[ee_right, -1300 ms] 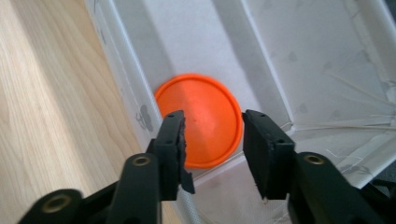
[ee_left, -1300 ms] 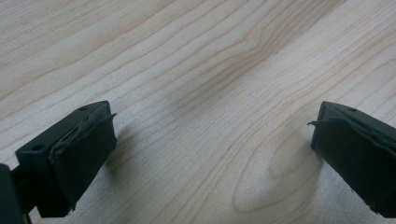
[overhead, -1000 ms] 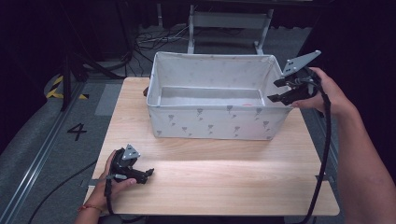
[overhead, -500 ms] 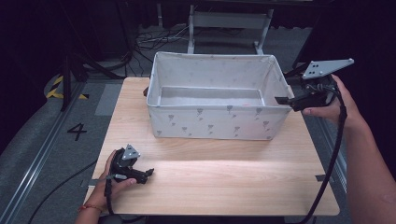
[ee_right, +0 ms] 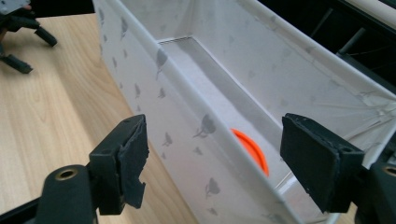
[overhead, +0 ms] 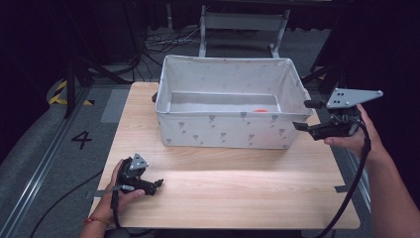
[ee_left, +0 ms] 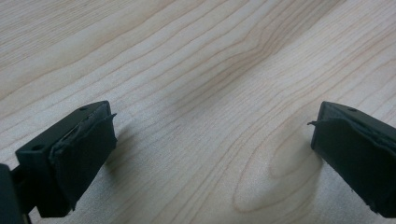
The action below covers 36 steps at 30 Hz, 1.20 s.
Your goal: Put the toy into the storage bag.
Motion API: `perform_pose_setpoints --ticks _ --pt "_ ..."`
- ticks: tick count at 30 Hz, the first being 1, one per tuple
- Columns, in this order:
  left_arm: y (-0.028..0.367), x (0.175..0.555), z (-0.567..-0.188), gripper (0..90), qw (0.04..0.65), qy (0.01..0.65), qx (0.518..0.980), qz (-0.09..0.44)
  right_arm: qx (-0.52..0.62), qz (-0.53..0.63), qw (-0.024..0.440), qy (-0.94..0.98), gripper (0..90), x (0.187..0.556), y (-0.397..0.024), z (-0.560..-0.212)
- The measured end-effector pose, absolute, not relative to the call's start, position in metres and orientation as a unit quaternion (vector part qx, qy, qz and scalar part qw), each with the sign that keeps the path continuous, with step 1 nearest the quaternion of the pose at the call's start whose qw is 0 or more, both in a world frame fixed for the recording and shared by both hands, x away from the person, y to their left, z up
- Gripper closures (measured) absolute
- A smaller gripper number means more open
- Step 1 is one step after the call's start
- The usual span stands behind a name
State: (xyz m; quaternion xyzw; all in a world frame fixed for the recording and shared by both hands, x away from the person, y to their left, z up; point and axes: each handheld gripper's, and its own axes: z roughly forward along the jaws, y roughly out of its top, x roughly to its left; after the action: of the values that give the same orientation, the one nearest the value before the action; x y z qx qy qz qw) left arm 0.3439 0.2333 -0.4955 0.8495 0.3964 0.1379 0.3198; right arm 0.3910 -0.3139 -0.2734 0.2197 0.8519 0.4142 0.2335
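Orange disc (overhead: 260, 110) lies inside the fabric bin (overhead: 225, 135), near its right end: drop looks done. Right gripper (overhead: 303, 115), jaws just opened and empty, sits off the table's right edge. Left gripper (overhead: 157, 184) rests spread at the front left corner.

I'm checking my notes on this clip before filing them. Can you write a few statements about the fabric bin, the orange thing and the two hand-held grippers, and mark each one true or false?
1. An orange disc lies inside the white fabric bin. True.
2. The right hand-held gripper is clamped on the bin's wall. False: its jaws stand open, empty, just outside the bin's right end.
3. The left hand-held gripper is low over the bare wooden table, near its front left corner. True.
4. The left hand-held gripper holds the orange disc. False: its jaws are open with only wood grain between them.
5. The bin stands on the floor. False: it stands on the table's far half.
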Motion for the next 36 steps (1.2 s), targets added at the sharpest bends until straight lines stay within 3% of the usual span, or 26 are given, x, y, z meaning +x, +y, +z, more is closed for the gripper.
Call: perform_pose_setpoints --ticks 36 --pt "0.233 0.344 -0.495 0.2 0.320 0.396 0.850 0.138 0.252 0.325 0.227 0.883 25.6 0.337 -0.333 -0.413"
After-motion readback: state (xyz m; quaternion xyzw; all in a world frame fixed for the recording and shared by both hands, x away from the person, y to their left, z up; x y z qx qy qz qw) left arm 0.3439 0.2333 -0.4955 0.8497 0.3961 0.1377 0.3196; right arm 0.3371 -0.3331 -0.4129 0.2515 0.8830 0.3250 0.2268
